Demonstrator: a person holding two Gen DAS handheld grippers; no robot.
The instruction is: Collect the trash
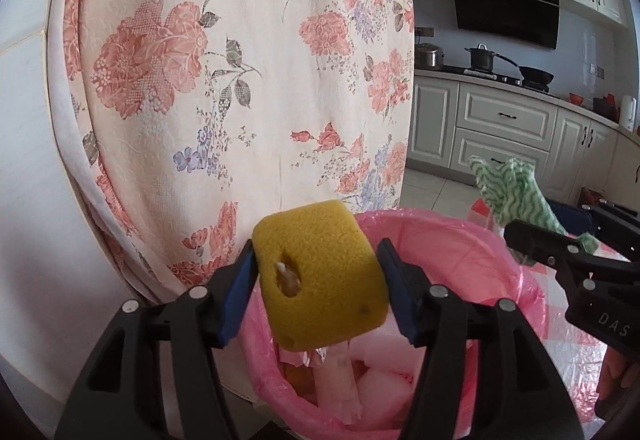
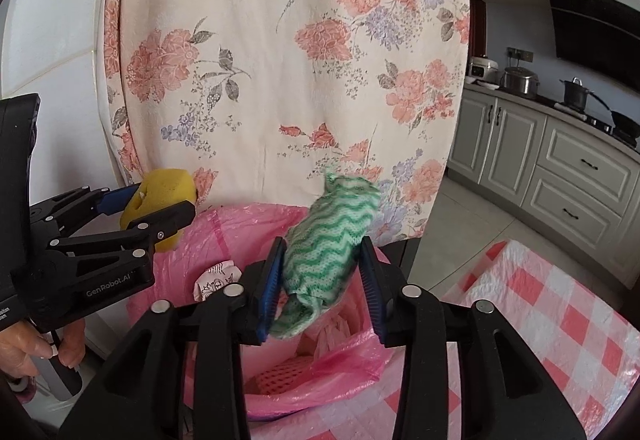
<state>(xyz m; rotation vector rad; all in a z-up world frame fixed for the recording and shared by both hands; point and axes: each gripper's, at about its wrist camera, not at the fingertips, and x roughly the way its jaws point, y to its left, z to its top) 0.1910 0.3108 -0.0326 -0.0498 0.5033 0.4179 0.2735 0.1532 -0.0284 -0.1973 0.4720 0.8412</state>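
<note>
Both grippers are held side by side over a bin lined with a pink bag (image 1: pixel 516 280), each tilted a little downward and pointing toward a floral cloth (image 1: pixel 240 80) that hangs just behind the bin.

The left gripper (image 1: pixel 316 288) has a yellow sponge (image 1: pixel 320 276) between its blue pads. The jaws stand at middling width. In the left wrist view the sponge's left side lies against the left pad, while a thin gap shows at the right pad, so the sponge looks loose rather than squeezed; it tilts with its lower end over the bag's mouth. In the right wrist view the same gripper (image 2: pixel 160 208) reaches in from the left, the sponge (image 2: pixel 160 200) above the bin's near-left rim, and a hand (image 2: pixel 36 344) wraps the handle below it.

The right gripper (image 2: pixel 320 288) has a green-and-white wavy-striped cloth (image 2: pixel 332 248) standing upright between its pads. The jaws are fairly narrow. The cloth leans against the left pad and a sliver of space shows at the right one; its lower end is blurred and droops toward the bag (image 2: pixel 312 372). Whether the pads press on it I cannot tell for certain.

Inside the bag lie white and pink wrappers and a crumpled printed paper (image 2: pixel 216 280). A red-checked sheet (image 2: pixel 560 320) spreads on the floor to the right of the bin. Kitchen cabinets (image 1: pixel 508 120) stand well apart in the background.
</note>
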